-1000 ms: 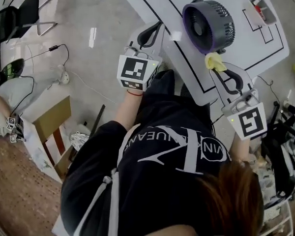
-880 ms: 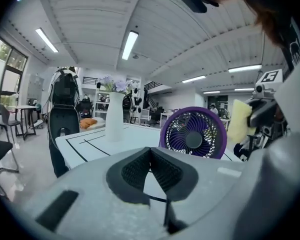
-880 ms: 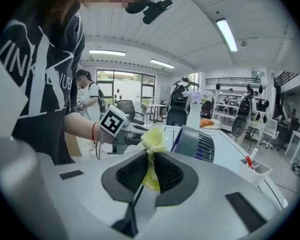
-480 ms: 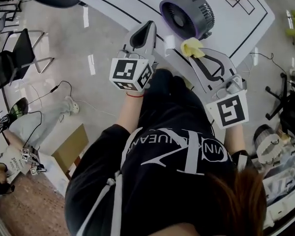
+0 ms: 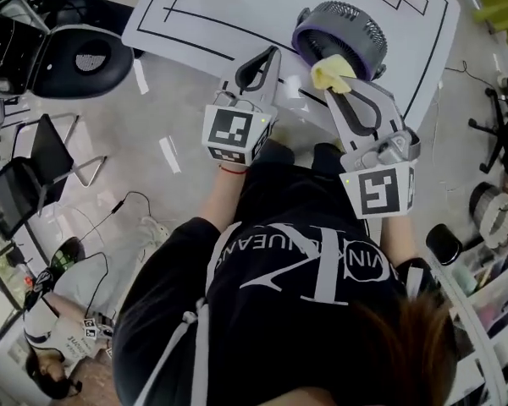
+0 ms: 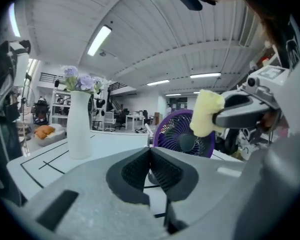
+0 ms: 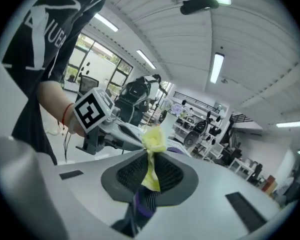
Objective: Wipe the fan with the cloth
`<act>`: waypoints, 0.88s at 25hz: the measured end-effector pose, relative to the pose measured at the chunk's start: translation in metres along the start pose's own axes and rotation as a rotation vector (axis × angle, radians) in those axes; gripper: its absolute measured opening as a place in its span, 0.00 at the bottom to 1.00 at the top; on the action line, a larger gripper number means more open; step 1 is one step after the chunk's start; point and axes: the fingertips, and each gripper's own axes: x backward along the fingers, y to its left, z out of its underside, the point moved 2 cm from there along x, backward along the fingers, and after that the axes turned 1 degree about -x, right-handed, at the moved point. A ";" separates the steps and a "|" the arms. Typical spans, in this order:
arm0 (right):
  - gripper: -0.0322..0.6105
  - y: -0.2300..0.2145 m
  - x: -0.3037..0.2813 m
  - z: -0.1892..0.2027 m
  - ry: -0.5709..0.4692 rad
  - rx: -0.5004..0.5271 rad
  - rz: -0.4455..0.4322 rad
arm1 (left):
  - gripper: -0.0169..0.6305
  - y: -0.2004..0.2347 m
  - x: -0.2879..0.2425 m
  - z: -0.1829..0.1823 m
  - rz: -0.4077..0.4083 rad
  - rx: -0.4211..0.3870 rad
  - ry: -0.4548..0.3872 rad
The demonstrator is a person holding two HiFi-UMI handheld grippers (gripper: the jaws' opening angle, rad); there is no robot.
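Observation:
A small grey fan with a purple rim (image 5: 339, 36) stands on the white table (image 5: 220, 7), its grille (image 6: 182, 134) facing the left gripper view. My right gripper (image 5: 332, 79) is shut on a yellow cloth (image 5: 329, 73), and the cloth rests against the fan's near rim. In the right gripper view the cloth (image 7: 152, 159) is pinched between the jaws, the fan's grey and purple edge just below it. My left gripper (image 5: 269, 55) is shut with nothing in it, a little left of the fan above the table's near edge; its jaws (image 6: 151, 170) meet.
A white vase with purple flowers (image 6: 81, 121) stands on the table to the fan's left. Black lines mark the table top. A black office chair (image 5: 89, 57) sits by the table's left end. Cables and chairs lie on the floor at the left.
The head camera has swung, so the table and fan sit more central. My right gripper has carried the cloth up onto the fan's rim. The left gripper stays near the table edge.

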 end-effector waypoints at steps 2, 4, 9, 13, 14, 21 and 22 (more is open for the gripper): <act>0.11 0.001 -0.017 -0.004 0.042 0.076 0.079 | 0.03 0.004 -0.004 0.006 0.056 -0.035 0.020; 0.11 0.001 -0.033 -0.007 0.081 0.148 0.156 | 0.03 0.010 -0.007 0.010 0.101 -0.043 0.027; 0.11 0.009 -0.062 0.004 0.244 0.424 0.270 | 0.03 0.012 -0.011 0.013 0.199 -0.057 0.017; 0.11 0.013 -0.080 0.012 0.315 0.541 0.278 | 0.03 0.014 -0.017 0.017 0.242 -0.056 0.004; 0.12 0.012 -0.083 0.014 0.332 0.553 0.281 | 0.03 0.014 -0.019 0.018 0.252 -0.051 0.003; 0.13 0.011 -0.091 0.022 0.402 0.580 0.300 | 0.03 0.009 -0.024 0.022 0.303 -0.015 0.001; 0.14 0.011 -0.091 0.021 0.406 0.593 0.309 | 0.03 0.009 -0.024 0.023 0.306 -0.014 0.002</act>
